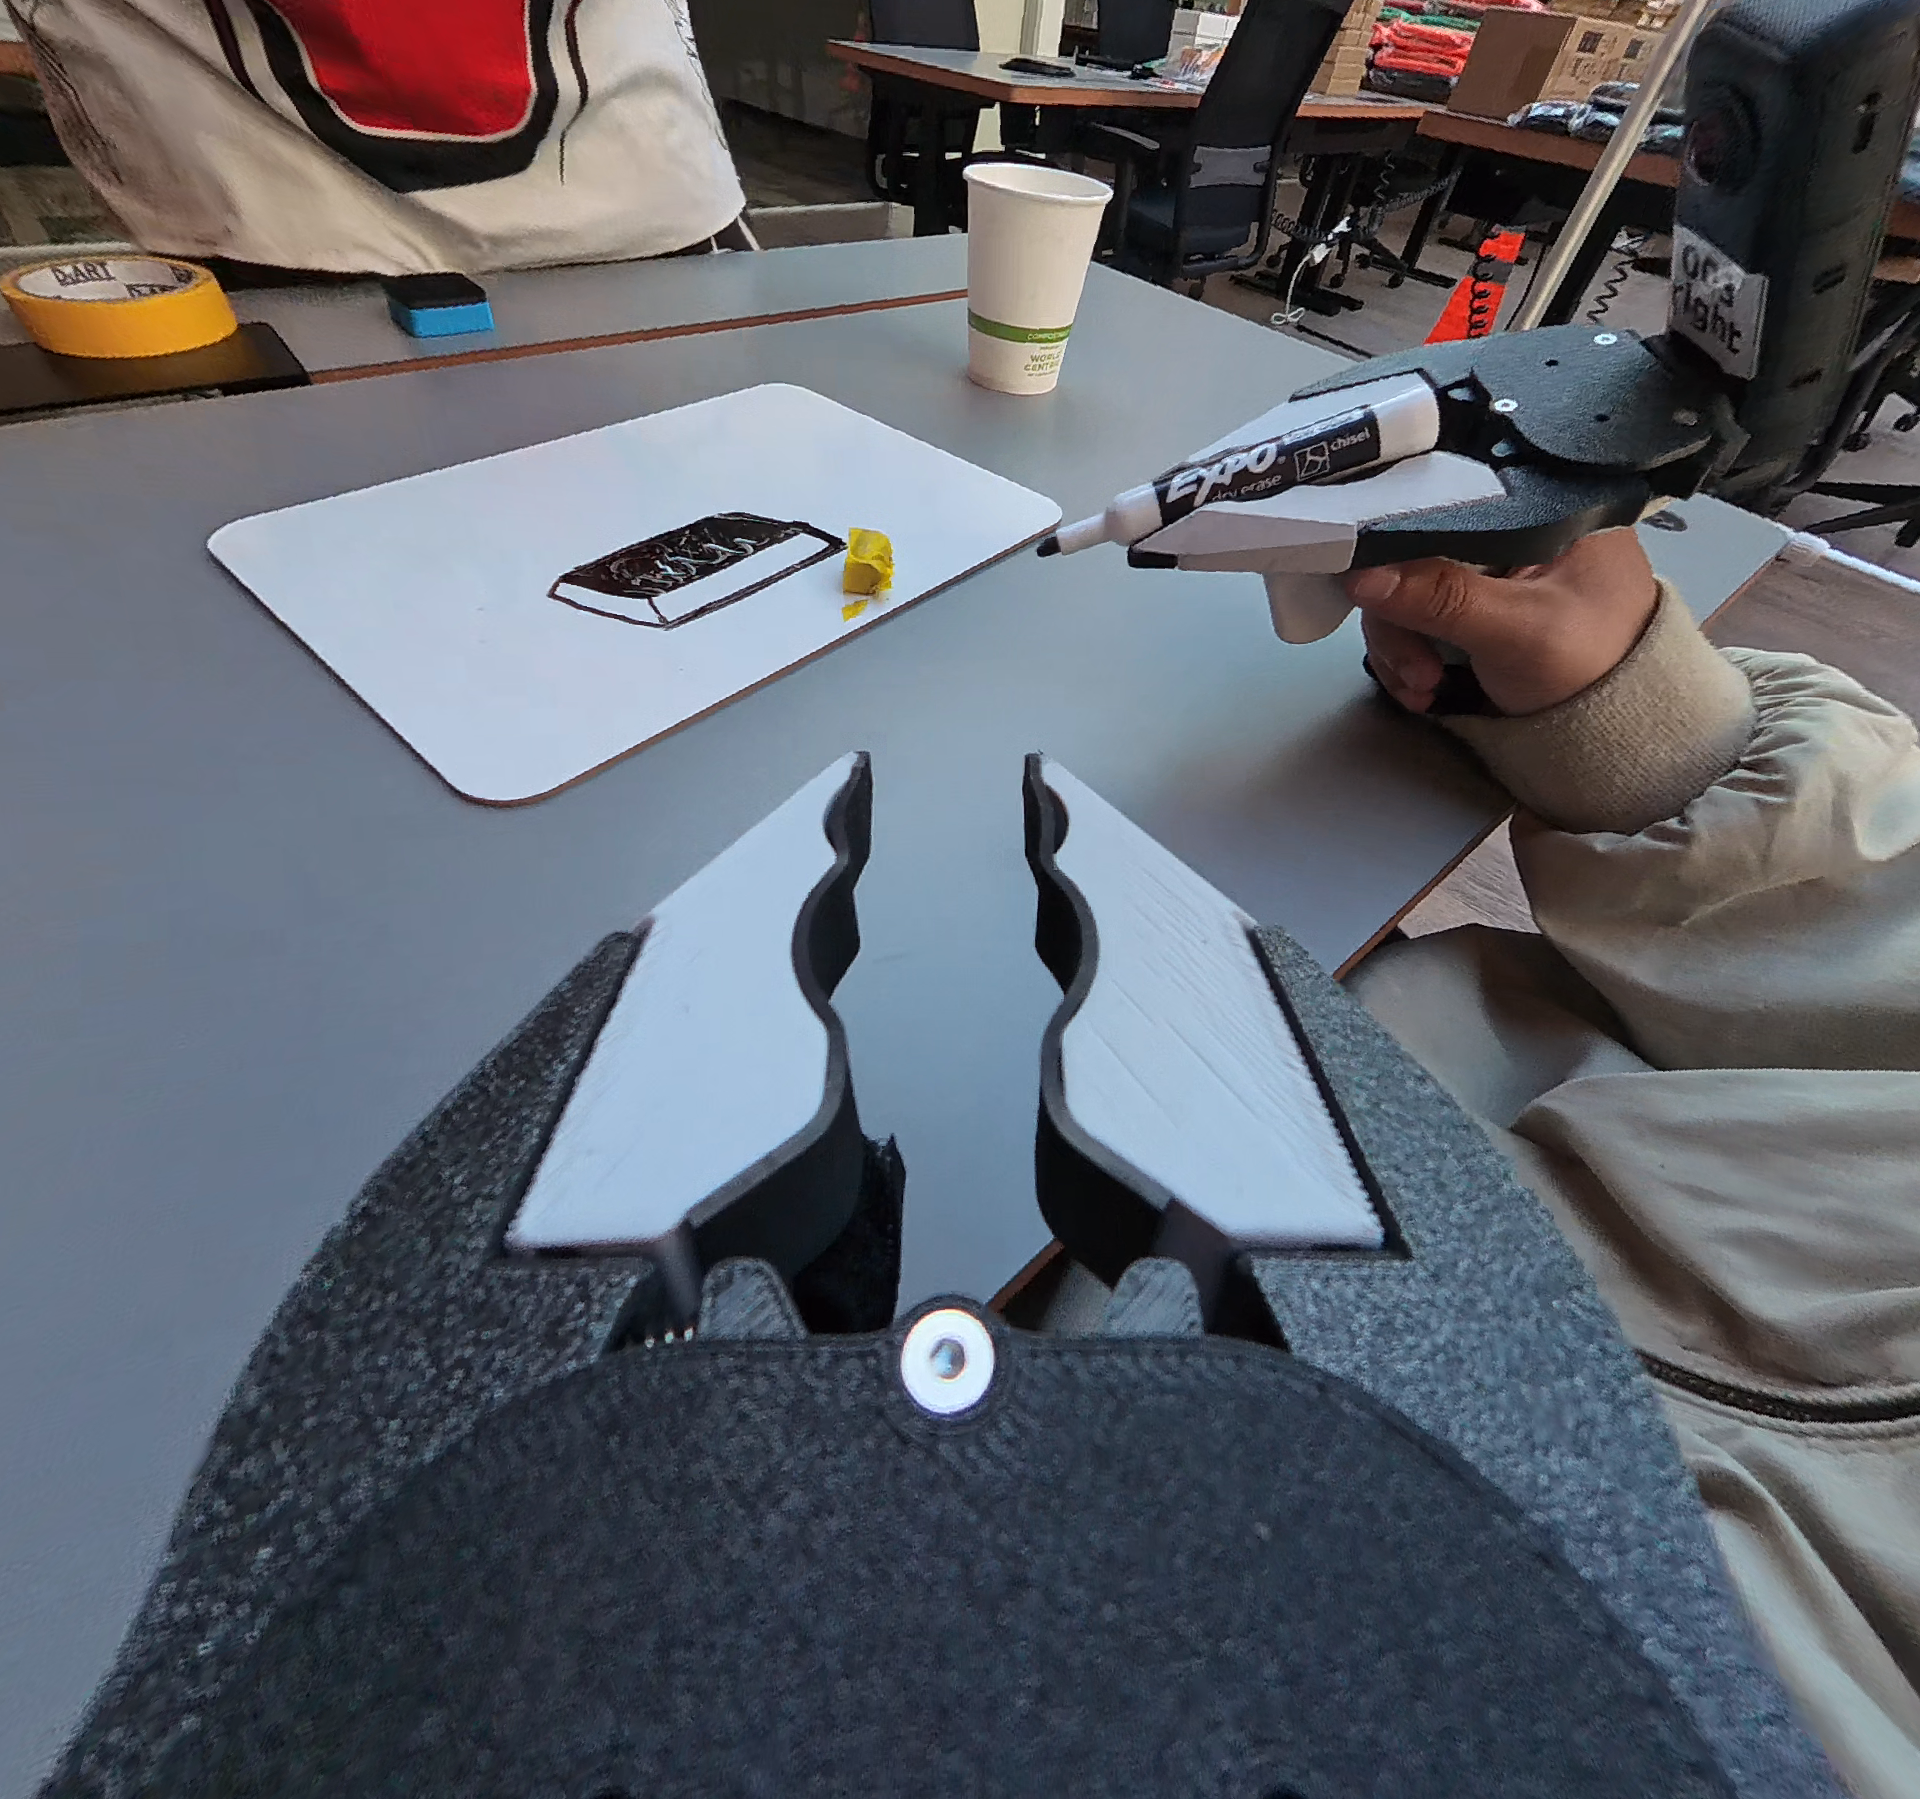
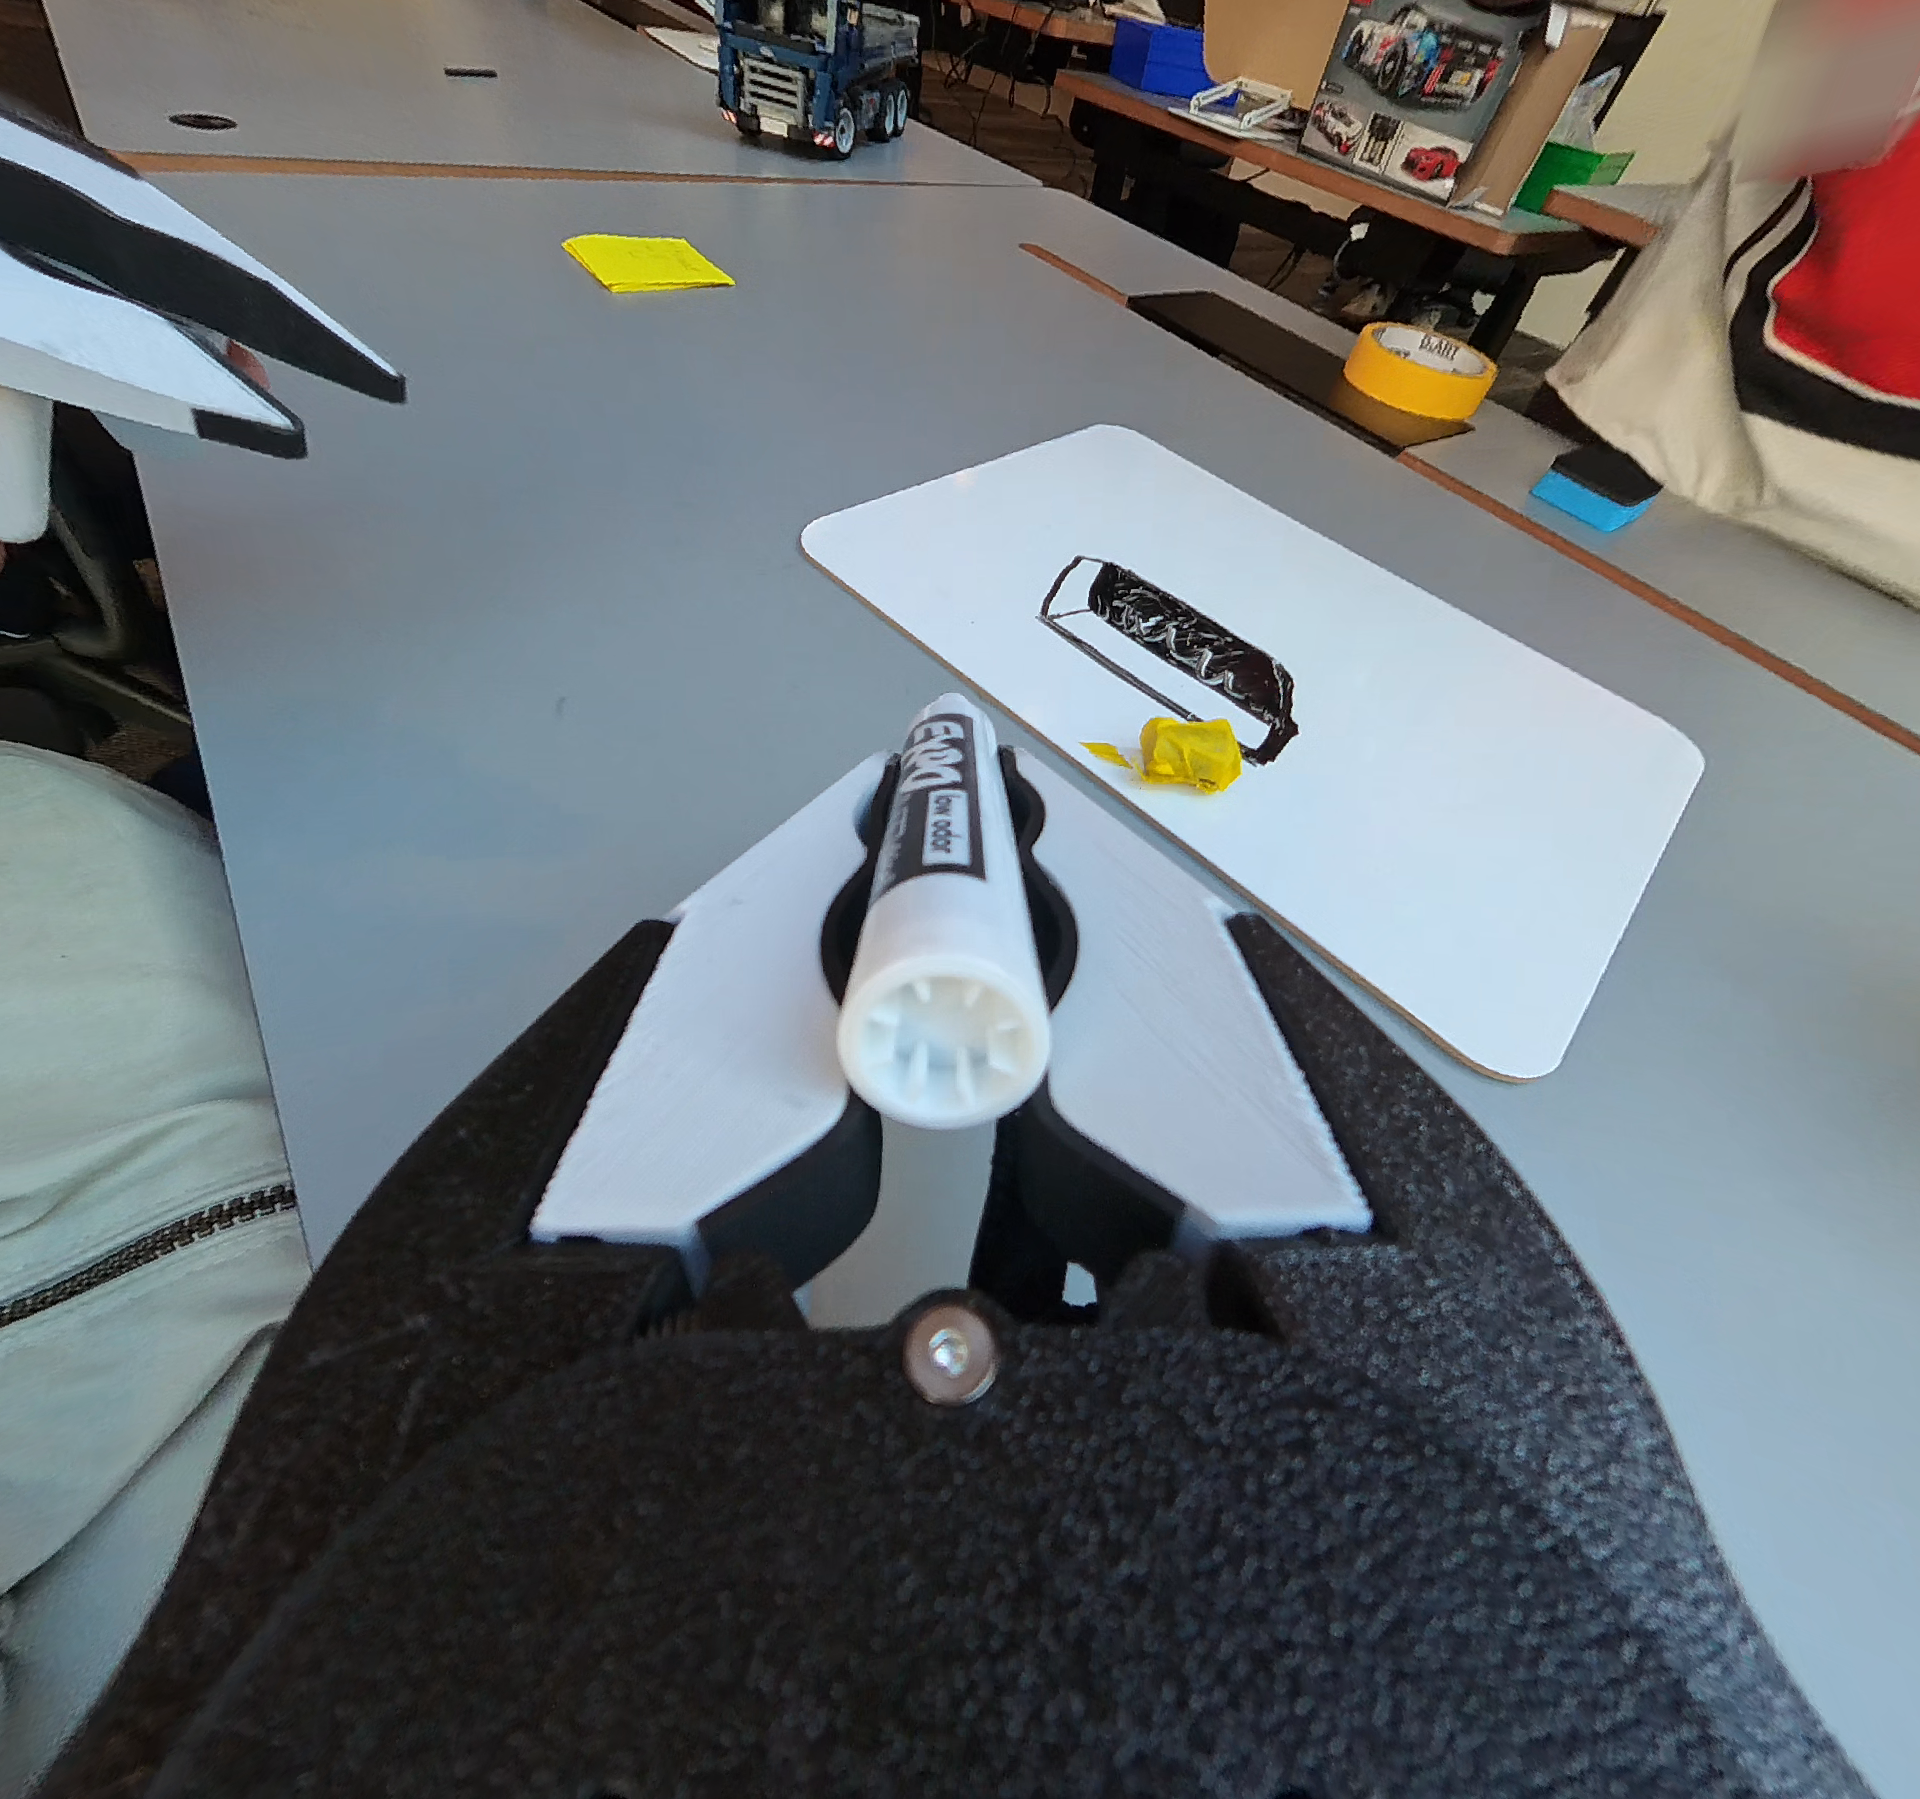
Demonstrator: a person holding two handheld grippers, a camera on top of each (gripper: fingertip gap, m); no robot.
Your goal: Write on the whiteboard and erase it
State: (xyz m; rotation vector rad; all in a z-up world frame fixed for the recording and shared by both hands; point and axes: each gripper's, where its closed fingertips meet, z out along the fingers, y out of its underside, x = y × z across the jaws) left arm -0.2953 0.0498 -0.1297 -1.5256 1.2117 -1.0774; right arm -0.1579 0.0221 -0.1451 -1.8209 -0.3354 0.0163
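A small white board lies on the grey table, with a black box-shaped drawing and a crumpled yellow wad on it. My right gripper is shut on an uncapped black-and-white marker. In the left wrist view that gripper holds the marker just off the board's right edge, tip above the table. My left gripper is open and empty, hovering over the table just in front of the board. It also shows in the right wrist view.
A white paper cup stands behind the board. A yellow tape roll and a blue-black eraser lie by a person in a red-and-white top. A yellow note pad and toy truck sit farther off.
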